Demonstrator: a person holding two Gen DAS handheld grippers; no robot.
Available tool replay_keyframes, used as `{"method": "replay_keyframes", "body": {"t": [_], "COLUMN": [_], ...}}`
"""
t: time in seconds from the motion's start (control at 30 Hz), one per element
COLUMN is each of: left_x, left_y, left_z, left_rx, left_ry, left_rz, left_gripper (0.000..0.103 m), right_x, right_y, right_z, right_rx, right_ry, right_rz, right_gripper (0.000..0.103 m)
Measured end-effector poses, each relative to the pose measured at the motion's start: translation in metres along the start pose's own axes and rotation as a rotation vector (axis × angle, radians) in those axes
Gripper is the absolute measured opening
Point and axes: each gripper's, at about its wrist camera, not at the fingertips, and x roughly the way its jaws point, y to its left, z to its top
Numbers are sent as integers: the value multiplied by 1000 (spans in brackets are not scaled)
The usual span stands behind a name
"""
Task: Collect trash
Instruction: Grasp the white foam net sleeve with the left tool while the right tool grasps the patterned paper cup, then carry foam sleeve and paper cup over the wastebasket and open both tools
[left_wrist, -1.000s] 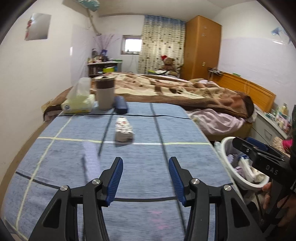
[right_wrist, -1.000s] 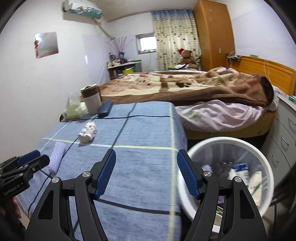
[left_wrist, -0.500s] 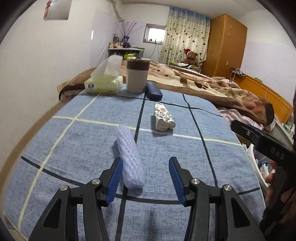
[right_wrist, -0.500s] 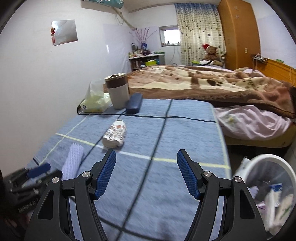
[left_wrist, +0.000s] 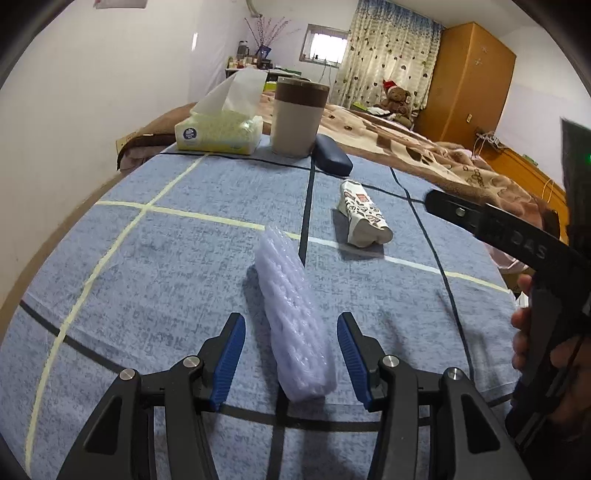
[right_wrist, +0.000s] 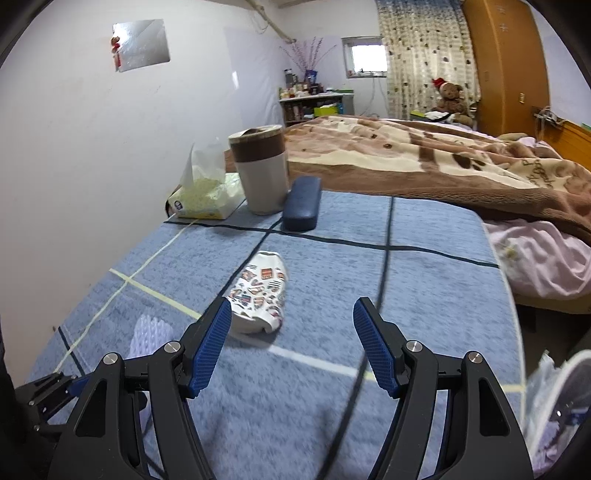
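— Between the blue pads of my left gripper (left_wrist: 290, 358), what lies there?

— A roll of pale bubble wrap (left_wrist: 293, 317), lengthwise on the blue checked cloth (left_wrist: 166, 258). My jaws stand partly apart with a gap on each side, so I grip nothing yet. My right gripper (right_wrist: 291, 349) is likewise spread and empty; the crumpled printed wrapper (right_wrist: 258, 295) lies just beyond its left pad, not between the fingers.

— And farther off?

— A dark glasses case (left_wrist: 332, 157), a brown-topped cup (left_wrist: 297, 116) and a tissue box (left_wrist: 219, 133) at the far edge, which I judge are not trash. The white bin (right_wrist: 554, 398) shows at the right edge of my right view, with scraps already in it.

— So how much is done?

— Some litter is binned; these two pieces are left, neither lifted.

— What has changed?

— A second ago the roll was a blur ahead of my left gripper; now I straddle it. My right view has swung from the bin toward the wrapper.
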Motion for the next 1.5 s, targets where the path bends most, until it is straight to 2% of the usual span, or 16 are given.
{"method": "replay_keyframes", "body": {"t": [0.1, 0.2, 0.43, 0.57, 0.77, 1.0, 1.1, 1.13, 1.17, 1.23, 1.33, 1.5], "left_x": [11, 17, 23, 26, 35, 35, 34, 34, 35, 35, 33, 28], "left_y": [1, 2, 23, 34, 47, 55, 55, 55, 55, 56, 55, 52], "left_z": [3, 4, 14, 22, 32, 32, 32, 32, 33, 32, 31, 31], "left_rx": [6, 11, -15, -30, -27, -49, -55, -55, -56, -59, -56, -54], "left_ry": [36, 50, 45, 32, 52, 48, 50, 50, 50, 50, 48, 37], "left_rz": [-16, 5, 63, 49, 84, 88, 85, 84, 85, 79, 75, 68], "left_gripper": [52, 52, 52, 52, 52, 52, 46, 44, 43, 37, 33, 31], "right_x": [12, 23, 44, 54, 67, 76, 73, 73, 73, 73, 70, 67], "right_y": [3, 6, 15, 19, 22, 29, 30, 30, 30, 30, 31, 33], "right_z": [3, 6, 8, 11, 12, 10, 10, 10, 10, 8, 7, 5], "right_rx": [7, 11, 5, 4, 3, -16, -23, -24, -24, -21, -21, -29], "right_ry": [17, 46, 93, 110, 150, 186, 180, 180, 182, 184, 179, 173], "right_rz": [23, 32, 39, 39, 27, 9, -5, -7, -9, -13, -13, -16], "right_gripper": [70, 70, 70, 70, 70, 70, 67, 58, 56, 56, 55, 53]}}
